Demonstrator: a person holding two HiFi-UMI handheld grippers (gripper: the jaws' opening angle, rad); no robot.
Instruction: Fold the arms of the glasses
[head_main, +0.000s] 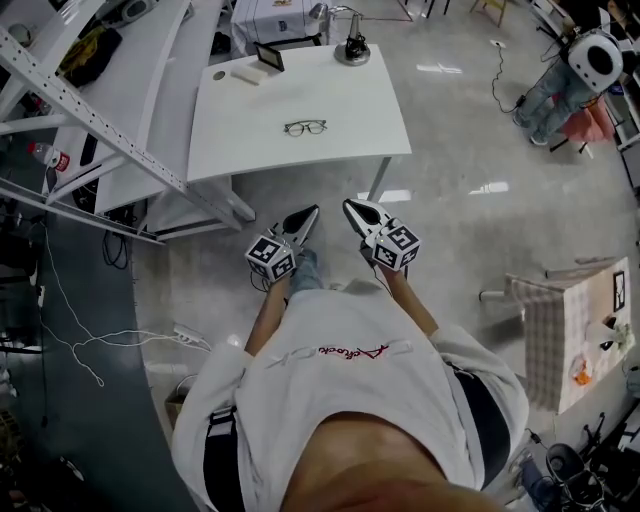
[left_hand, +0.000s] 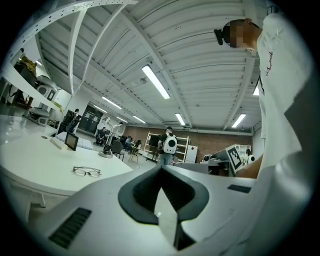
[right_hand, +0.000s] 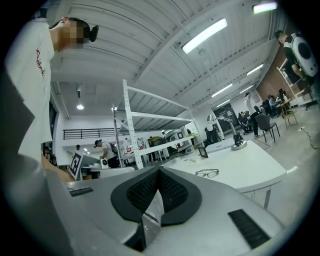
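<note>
A pair of thin dark-framed glasses (head_main: 305, 127) lies near the middle of the white table (head_main: 350, 150), arms spread. The left gripper view shows the glasses (left_hand: 86, 171) at the left on the tabletop, and the glasses (right_hand: 207, 173) sit right of centre in the right gripper view. My left gripper (head_main: 306, 216) and right gripper (head_main: 355, 210) are held side by side in front of my chest, short of the table's near edge and well apart from the glasses. Both point level toward the table. Each has its jaws shut with nothing between them.
At the table's far edge stand a small framed screen (head_main: 268, 56), a white block (head_main: 245, 75) and a lamp base (head_main: 352, 50). A metal rack frame (head_main: 90, 110) runs along the left. People and chairs stand farther off in the room. A small cloth-covered table (head_main: 575, 330) is at the right.
</note>
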